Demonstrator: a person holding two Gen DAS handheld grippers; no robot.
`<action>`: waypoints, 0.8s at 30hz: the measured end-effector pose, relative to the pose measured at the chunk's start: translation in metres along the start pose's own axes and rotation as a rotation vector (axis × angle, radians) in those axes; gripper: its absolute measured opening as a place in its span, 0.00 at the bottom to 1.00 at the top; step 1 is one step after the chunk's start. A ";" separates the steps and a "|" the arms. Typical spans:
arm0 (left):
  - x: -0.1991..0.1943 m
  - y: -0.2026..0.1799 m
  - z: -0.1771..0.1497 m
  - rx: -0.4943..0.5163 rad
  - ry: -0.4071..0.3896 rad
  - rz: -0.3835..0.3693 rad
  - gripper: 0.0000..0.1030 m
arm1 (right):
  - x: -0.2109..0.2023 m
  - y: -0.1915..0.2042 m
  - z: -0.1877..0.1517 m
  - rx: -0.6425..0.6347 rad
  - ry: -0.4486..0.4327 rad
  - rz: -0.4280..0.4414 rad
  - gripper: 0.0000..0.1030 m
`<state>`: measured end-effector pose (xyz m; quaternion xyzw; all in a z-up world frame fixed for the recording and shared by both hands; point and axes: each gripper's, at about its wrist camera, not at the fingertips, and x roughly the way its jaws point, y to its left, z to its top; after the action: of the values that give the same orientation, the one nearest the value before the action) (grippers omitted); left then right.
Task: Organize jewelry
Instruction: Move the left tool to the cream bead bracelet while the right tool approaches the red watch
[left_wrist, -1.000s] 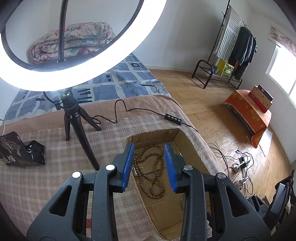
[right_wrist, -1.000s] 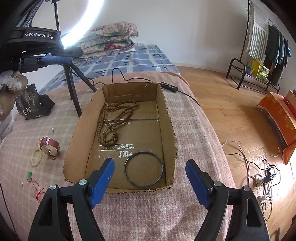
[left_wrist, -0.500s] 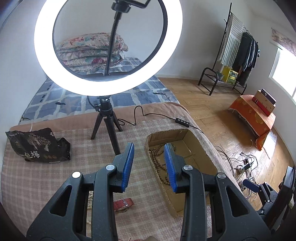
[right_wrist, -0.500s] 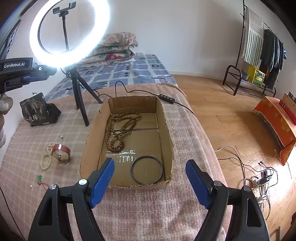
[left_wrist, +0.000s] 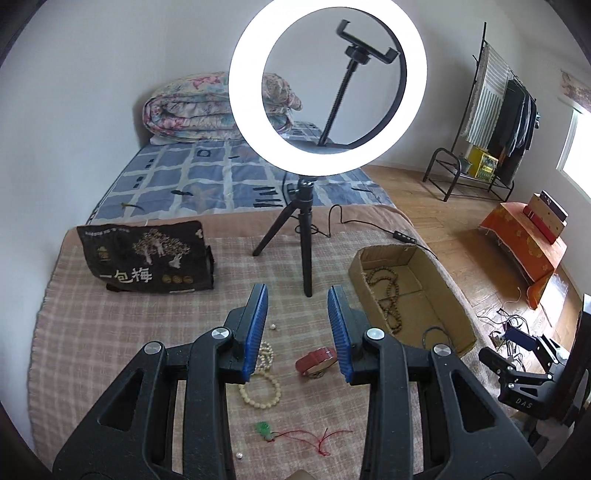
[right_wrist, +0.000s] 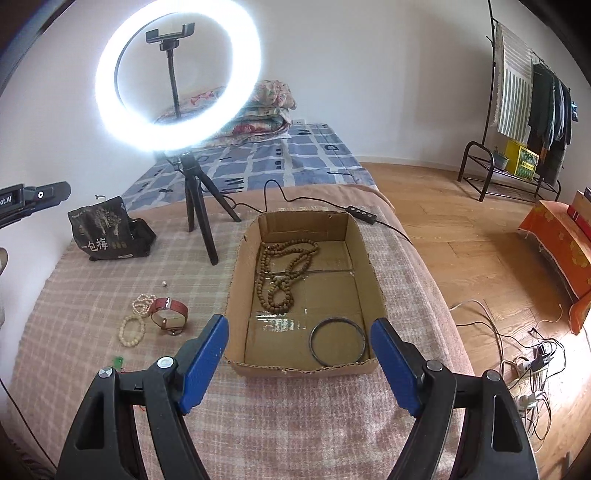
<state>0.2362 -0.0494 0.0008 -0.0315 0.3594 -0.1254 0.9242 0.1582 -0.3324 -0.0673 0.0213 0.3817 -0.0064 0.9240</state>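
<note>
An open cardboard box (right_wrist: 369, 258) (left_wrist: 454, 317) on the checked bedspread holds a brown bead necklace (right_wrist: 284, 269) (left_wrist: 388, 295) and a dark bangle (right_wrist: 338, 341). Left of the box lie a red-strap watch (right_wrist: 168, 314) (left_wrist: 317, 362), a cream bead bracelet (right_wrist: 131, 330) (left_wrist: 260, 391), a pearl strand (right_wrist: 142, 302) and a green pendant on red cord (left_wrist: 266, 430). My left gripper (left_wrist: 297, 328) is open and empty, above the watch and bracelets. My right gripper (right_wrist: 299, 365) is wide open and empty, at the box's near end.
A ring light on a black tripod (left_wrist: 306, 236) (right_wrist: 195, 206) stands behind the jewelry, its cable running past the box. A black printed bag (left_wrist: 147, 258) (right_wrist: 107, 232) lies at the left. The bed edge drops to a wooden floor (right_wrist: 480, 258) on the right.
My left gripper has swung left and pulled back from over the box to above the loose jewelry. My right gripper has drawn back from the box, still wide open.
</note>
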 end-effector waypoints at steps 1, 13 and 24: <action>-0.002 0.008 -0.006 -0.010 0.002 0.010 0.32 | 0.001 0.004 0.000 -0.002 0.003 0.007 0.79; 0.031 0.079 -0.066 -0.108 0.134 0.070 0.33 | 0.027 0.057 -0.010 -0.041 0.045 0.091 0.87; 0.076 0.100 -0.100 -0.167 0.260 0.060 0.33 | 0.070 0.095 -0.015 -0.088 0.112 0.130 0.87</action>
<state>0.2440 0.0311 -0.1383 -0.0808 0.4861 -0.0705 0.8673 0.1998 -0.2361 -0.1237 0.0058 0.4304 0.0713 0.8998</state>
